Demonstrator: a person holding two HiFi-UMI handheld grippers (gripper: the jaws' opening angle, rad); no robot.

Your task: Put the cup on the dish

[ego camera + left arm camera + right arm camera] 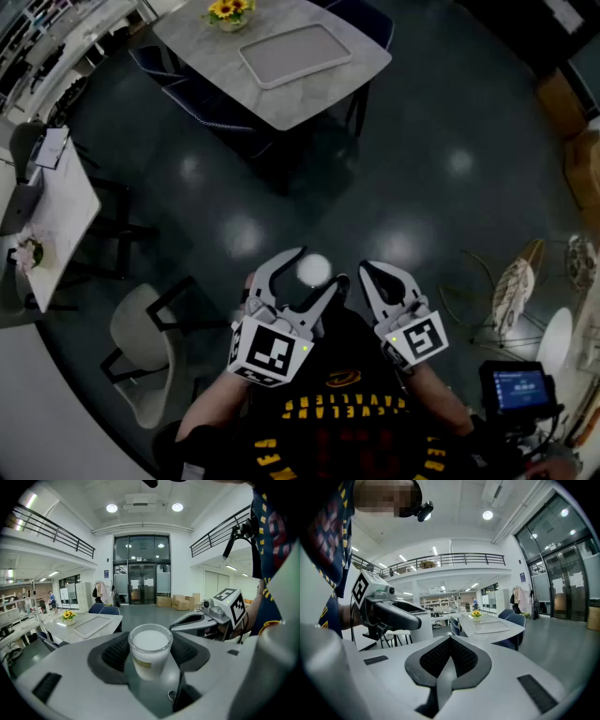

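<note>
Item: cup [150, 649], small, frosted wall, white inside, yellowish label band on the side.
Location: carried upright in the air over the dark floor [441, 187], well apart from the desk [361, 70].
Left claw [311, 277]: spread wide, pads pinching the cup by its wall, rim standing proud of the pads.
Right claw [382, 279]: pressed together, nothing in it, just beside the left.
Destination: flat tray-like dish [295, 54] on the desk, near the flowers [230, 11].
Handling, judged: rigid and light; the smooth wall looks slippery, and breakable if it is glass.
Hold point, judged: mid-wall from opposite sides, as now; keep it level.
Risk, judged: squeezing harder may crack it; a slack grip lets it slide down.
</note>
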